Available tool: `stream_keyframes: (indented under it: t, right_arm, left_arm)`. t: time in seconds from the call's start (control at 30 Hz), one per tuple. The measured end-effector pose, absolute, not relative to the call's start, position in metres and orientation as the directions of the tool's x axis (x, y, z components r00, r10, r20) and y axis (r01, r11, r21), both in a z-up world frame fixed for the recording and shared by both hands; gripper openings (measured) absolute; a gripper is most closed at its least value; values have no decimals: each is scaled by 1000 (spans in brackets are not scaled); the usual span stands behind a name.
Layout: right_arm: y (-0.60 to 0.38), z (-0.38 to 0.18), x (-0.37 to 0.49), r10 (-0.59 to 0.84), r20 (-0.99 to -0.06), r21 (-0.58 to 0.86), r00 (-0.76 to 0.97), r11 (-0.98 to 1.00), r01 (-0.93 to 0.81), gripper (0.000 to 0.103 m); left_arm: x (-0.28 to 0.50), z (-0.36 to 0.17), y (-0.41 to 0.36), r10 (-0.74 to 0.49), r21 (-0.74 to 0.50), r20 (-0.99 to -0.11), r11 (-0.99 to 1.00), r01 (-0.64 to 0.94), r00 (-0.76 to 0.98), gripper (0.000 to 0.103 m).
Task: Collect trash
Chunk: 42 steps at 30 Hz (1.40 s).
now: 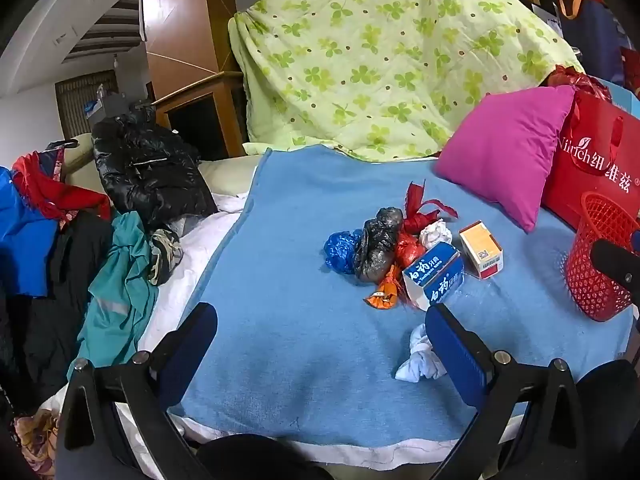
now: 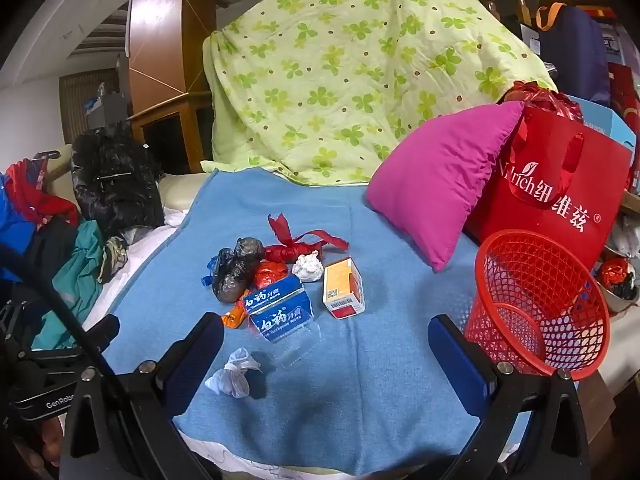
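Observation:
A pile of trash lies on the blue blanket [image 1: 288, 320]: a black bag [image 1: 378, 246], a blue bag [image 1: 340, 250], a red bag [image 1: 420, 212], an orange wrapper [image 1: 386, 292], a blue toothpaste box [image 1: 434, 276], an orange-and-white box [image 1: 480, 250] and crumpled paper [image 1: 436, 232]. A white wad [image 1: 420, 356] lies nearer, touching my left gripper's right finger. A red mesh basket [image 2: 540, 304] stands at the right. My left gripper [image 1: 320, 344] is open and empty. My right gripper [image 2: 326, 356] is open and empty above the blanket, with the white wad [image 2: 236, 374] by its left finger.
A pink pillow [image 2: 436, 180] and a red gift bag [image 2: 560, 196] stand behind the basket. A green clover quilt [image 2: 340, 72] is heaped at the back. Clothes and a black jacket [image 1: 148, 168] are piled at the left.

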State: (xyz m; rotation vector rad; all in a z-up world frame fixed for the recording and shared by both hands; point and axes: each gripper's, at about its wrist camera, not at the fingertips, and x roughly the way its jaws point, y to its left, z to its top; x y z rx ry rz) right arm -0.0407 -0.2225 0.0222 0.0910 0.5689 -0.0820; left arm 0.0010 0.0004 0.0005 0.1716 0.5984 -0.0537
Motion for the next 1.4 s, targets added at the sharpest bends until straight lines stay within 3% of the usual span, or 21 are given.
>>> stream_keyframes:
  t: [1.4]
  right_arm:
    - [-227,9,-33,-104,-572,36,813,988,152,103]
  left_arm:
    - [13,-32,-9,-56,116,-636,979,168,770,103]
